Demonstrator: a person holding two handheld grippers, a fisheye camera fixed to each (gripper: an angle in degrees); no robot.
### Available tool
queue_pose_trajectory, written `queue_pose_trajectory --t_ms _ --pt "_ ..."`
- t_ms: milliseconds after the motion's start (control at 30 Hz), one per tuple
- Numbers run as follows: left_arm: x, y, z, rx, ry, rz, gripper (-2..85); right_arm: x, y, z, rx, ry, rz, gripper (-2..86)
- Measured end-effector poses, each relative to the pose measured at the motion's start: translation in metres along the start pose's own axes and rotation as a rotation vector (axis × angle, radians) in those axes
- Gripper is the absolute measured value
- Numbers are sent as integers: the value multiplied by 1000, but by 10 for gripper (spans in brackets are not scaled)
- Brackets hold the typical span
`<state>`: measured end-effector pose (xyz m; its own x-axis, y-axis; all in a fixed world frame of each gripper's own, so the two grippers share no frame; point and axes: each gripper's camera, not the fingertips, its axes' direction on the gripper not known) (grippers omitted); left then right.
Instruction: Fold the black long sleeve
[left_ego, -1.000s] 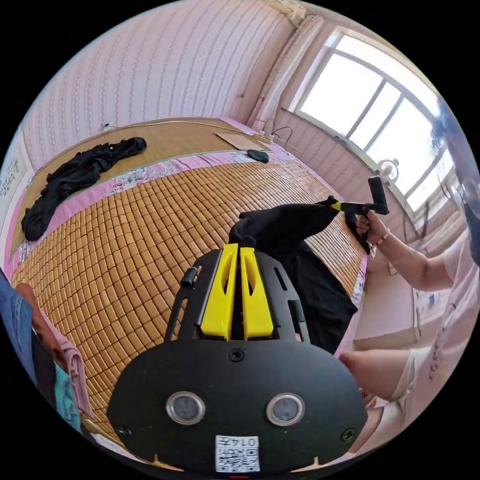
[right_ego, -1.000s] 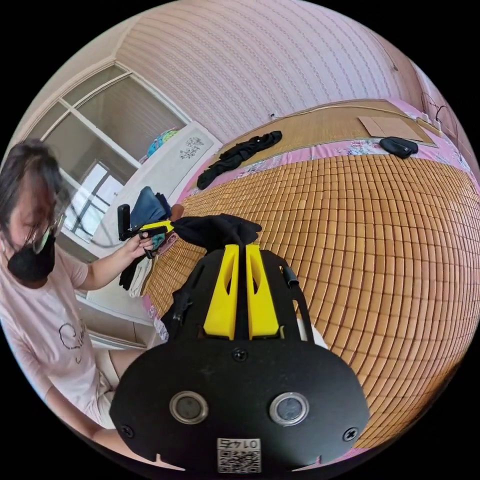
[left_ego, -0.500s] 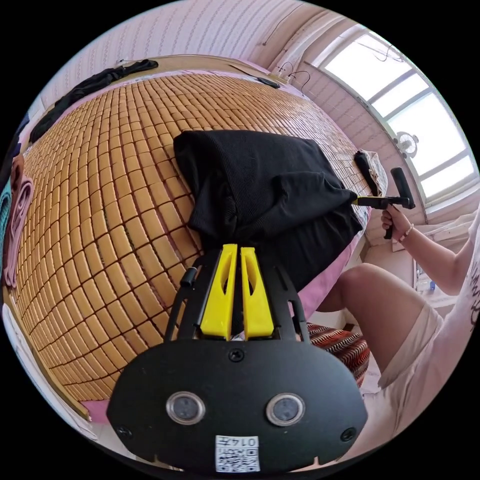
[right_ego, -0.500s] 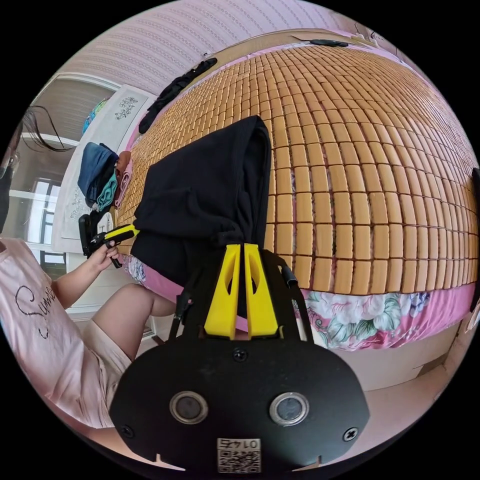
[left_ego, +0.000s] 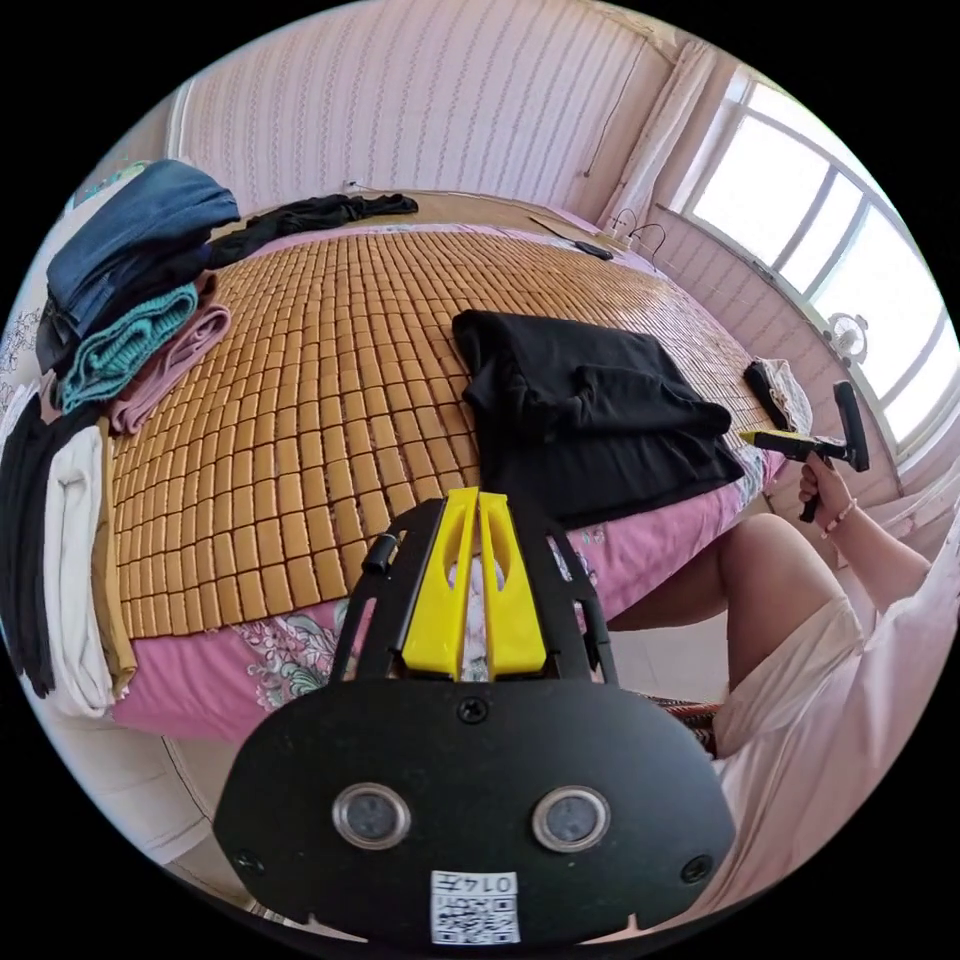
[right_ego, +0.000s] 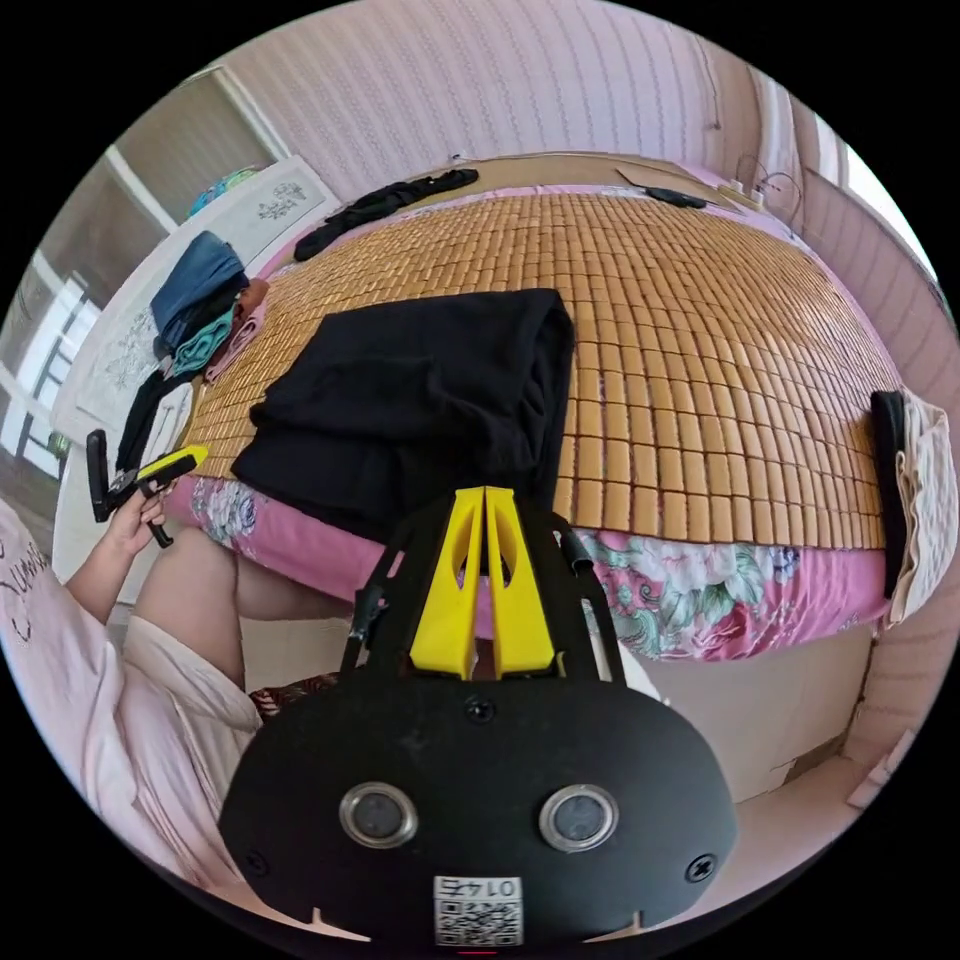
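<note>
Your bed, covered by a woven bamboo mat (left_ego: 330, 380), takes up most of both views, with a pink floral sheet (right_ego: 700, 590) hanging over its near edge. The black long sleeve (left_ego: 590, 410) lies folded on the mat at that near edge, a sleeve laid across its top; in the right gripper view (right_ego: 420, 400) its near corner is hidden behind your own jaws, so you cannot see how the front hem lies.

A stack of folded clothes (left_ego: 130, 290) sits at one side of the mat, its lower part cut off by the rim of the left gripper view. Another dark garment (left_ego: 310, 215) lies crumpled along the far edge. A smaller folded pile (right_ego: 915, 490) rests at the opposite corner, half out of frame.

Your left gripper (left_ego: 478, 500) hangs off the bed edge, jaws pressed together on nothing. Your right gripper (right_ego: 484, 497) is likewise clenched and empty, just in front of the garment. In the left gripper view the right gripper (left_ego: 752, 437) is seen apart from the cloth, too small to judge.
</note>
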<state>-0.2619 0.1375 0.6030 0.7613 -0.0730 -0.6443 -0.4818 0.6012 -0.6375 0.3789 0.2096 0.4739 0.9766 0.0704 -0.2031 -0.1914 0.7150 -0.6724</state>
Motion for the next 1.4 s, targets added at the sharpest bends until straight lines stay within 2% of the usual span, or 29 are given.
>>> queue_pose_trajectory --t_ms 100,200,300,367,400,467,600,700,800,967,1133,1233,1400 --pt "23 42 -25 95 -10 -17 -8 -37 31 4 -56 10 -56 -3" --pt "51 79 -62 173 1 -39 -2 -70 59 -24 31 34 -108 -3" --pt "73 98 -87 205 -39 16 23 -105 76 -45 136 234 -248 -4" --pt "85 103 -95 196 -32 34 36 -116 85 -34 138 325 -170 -7" --pt "89 103 -96 193 -27 39 38 -118 85 -28 87 315 -168 -8" --pt "107 101 -101 212 -54 80 41 -125 88 -9 -70 156 -193 -9" --pt "129 88 -97 226 -31 84 60 -135 94 -3 -48 8 -255 -8" --pt "147 72 -82 188 12 113 64 -142 85 4 -98 -39 -393 -6" --pt "169 57 -66 168 0 202 65 -135 69 16 -120 -26 -366 10" --pt "191 18 -21 72 -27 241 66 -119 45 32 -64 -124 -349 41" --pt "198 -20 27 59 -46 288 76 -101 12 48 -59 -78 -353 100" --pt "191 -54 68 -32 -55 260 87 -86 -17 62 -81 -32 -319 106" --pt "179 -106 125 -130 -59 185 104 -50 -58 79 -15 -15 -126 128"
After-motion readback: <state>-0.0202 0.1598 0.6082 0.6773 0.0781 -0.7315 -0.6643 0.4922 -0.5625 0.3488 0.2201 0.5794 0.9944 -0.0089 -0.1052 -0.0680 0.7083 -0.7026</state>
